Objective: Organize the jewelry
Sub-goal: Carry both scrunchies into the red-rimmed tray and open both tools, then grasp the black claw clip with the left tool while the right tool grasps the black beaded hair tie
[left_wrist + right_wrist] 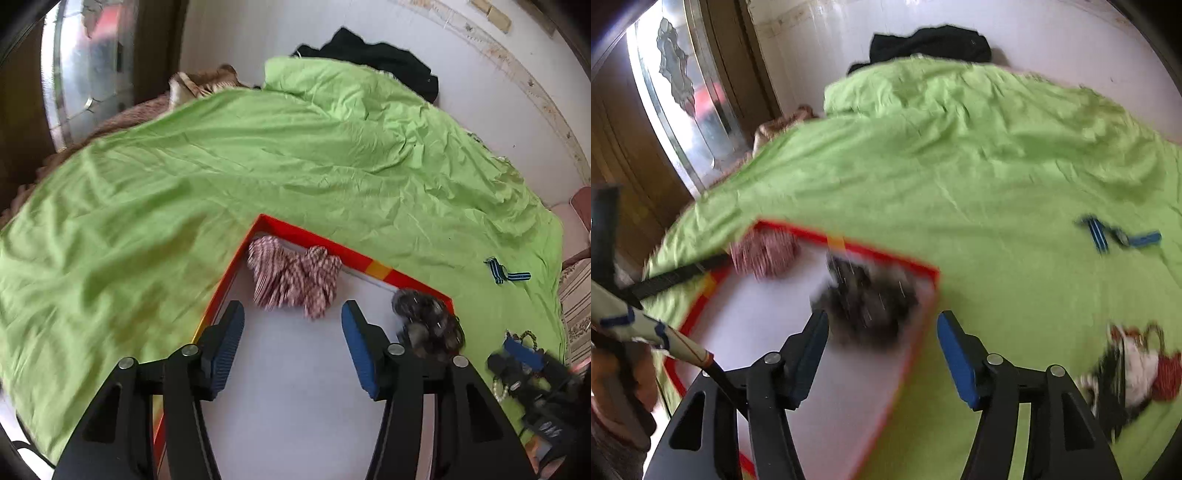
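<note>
My left hand-held gripper (293,347) hung over the white floor of the shallow red-rimmed tray (295,387), blue-padded jaws spread wide, nothing between them. Just ahead of its fingertips lay the bunched pink-and-white striped beaded piece (293,280), tucked into the tray's far corner. Off the right fingertip sat the dark tangled cluster of beads (428,325), at the tray's right corner and partly over the rim.

My right hand-held gripper (882,343) was also wide open and empty. Its left finger was over the tray (849,387), its right finger over the lime green bedsheet (960,177). The dark cluster (868,299) lay just ahead of the left fingertip, blurred. The pink-and-white piece (764,251) sat in the far left corner, with the left hand-held gripper (683,273) reaching in beside it.

On the sheet to the right of the tray: a blue-and-white striped band (1115,236), well apart from the tray. Nearer the right hand-held gripper, a smeared heap of red, white and black pieces (1134,369); I could not tell the items apart. In the left wrist view the striped band (504,273) lay beyond the tray's right side.

Past the bed, a crumpled black garment (373,51) lay against the white wall (240,29).
</note>
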Tool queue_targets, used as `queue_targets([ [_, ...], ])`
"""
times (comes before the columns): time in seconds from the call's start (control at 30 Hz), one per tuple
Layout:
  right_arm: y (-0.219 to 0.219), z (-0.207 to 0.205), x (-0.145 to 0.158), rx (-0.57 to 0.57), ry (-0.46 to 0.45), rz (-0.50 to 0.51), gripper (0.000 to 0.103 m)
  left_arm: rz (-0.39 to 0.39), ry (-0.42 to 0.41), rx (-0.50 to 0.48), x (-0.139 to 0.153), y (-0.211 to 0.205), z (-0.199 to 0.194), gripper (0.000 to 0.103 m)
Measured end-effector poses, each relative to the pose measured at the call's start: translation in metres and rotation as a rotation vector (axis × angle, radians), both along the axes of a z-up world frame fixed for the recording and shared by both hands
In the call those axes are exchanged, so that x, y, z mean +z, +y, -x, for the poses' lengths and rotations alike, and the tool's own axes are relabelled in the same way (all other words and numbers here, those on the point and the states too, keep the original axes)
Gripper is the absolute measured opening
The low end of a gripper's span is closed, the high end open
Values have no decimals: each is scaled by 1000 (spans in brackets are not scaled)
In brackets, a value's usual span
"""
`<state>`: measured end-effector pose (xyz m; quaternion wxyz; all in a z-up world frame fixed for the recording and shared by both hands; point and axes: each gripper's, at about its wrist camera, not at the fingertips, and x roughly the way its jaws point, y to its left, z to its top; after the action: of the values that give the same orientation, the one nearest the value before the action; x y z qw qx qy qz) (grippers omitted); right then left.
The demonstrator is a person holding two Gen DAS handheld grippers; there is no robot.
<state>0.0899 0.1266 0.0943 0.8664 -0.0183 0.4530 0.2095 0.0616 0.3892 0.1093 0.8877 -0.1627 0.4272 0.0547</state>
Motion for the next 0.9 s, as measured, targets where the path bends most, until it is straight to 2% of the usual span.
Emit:
queue_targets([
  [0.07,-6,12,-17,4,61,2,65,6,-10,26,6,-5,23,58],
  [0.13,-6,23,-34,4,109,1,52,19,-13,45,8,-10,41,58],
  [0.2,-2,27,-48,7,146,3,15,36,-17,66,8,-16,61,58],
  [0.23,1,28,-54,0,161,11,11,44,-16,75,8,-19,71,58],
  [0.33,-2,30,-57,-29,161,7,9,51,-16,88,8,-27,92,58],
  [0.43,-6,40,-56,-45,160,31,9,21,-22,81,12,-39,108,58],
  [0.63,-26,61,-52,-45,155,20,12,-22,-32,33,22,-72,117,58],
  [0.67,-32,64,-49,-40,156,-8,15,-17,-33,35,24,-77,118,58],
  [0.77,-58,82,-37,-55,115,-58,43,-20,-41,-17,31,-104,118,58],
  [0.9,-119,110,-33,-84,66,-50,45,-26,-26,-133,33,-153,111,59],
])
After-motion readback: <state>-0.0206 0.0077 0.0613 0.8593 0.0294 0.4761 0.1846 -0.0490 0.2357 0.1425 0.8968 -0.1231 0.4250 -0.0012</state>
